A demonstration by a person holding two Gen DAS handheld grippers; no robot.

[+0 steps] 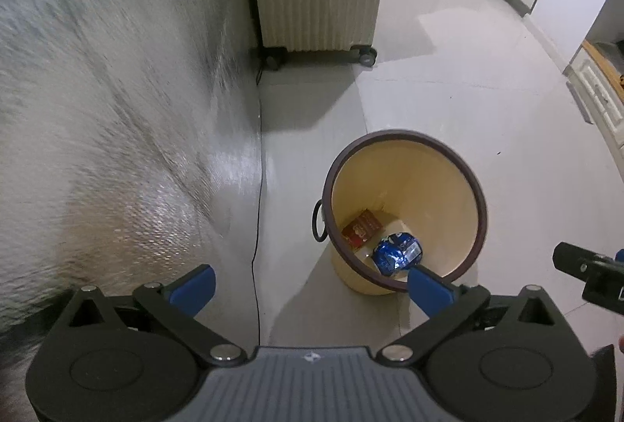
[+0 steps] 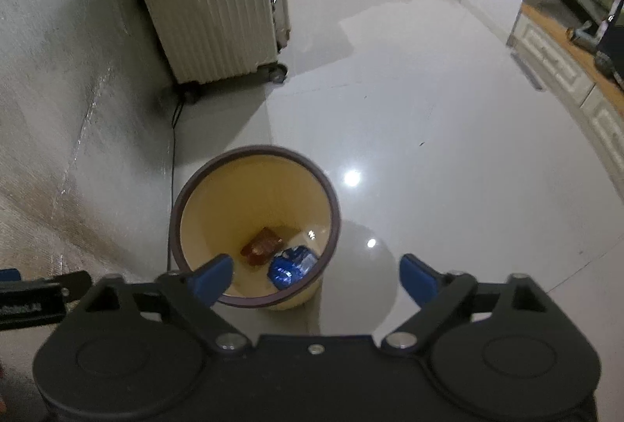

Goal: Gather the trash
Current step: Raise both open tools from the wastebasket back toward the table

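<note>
Both tongs, left (image 1: 312,285) and right (image 2: 316,279), gape empty; wrapper (image 2: 291,266) and box (image 2: 262,246) lie binned (image 2: 253,153), floor looks clear.

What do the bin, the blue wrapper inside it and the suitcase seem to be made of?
Bin: probably plastic, smooth matte cream wall with a dark brown rim ring.
Blue wrapper: likely foil or glossy plastic film, crinkled, with bright glints.
Suitcase: apparently hard-shell plastic, cream, moulded in vertical ribs, with dark wheels.
</note>
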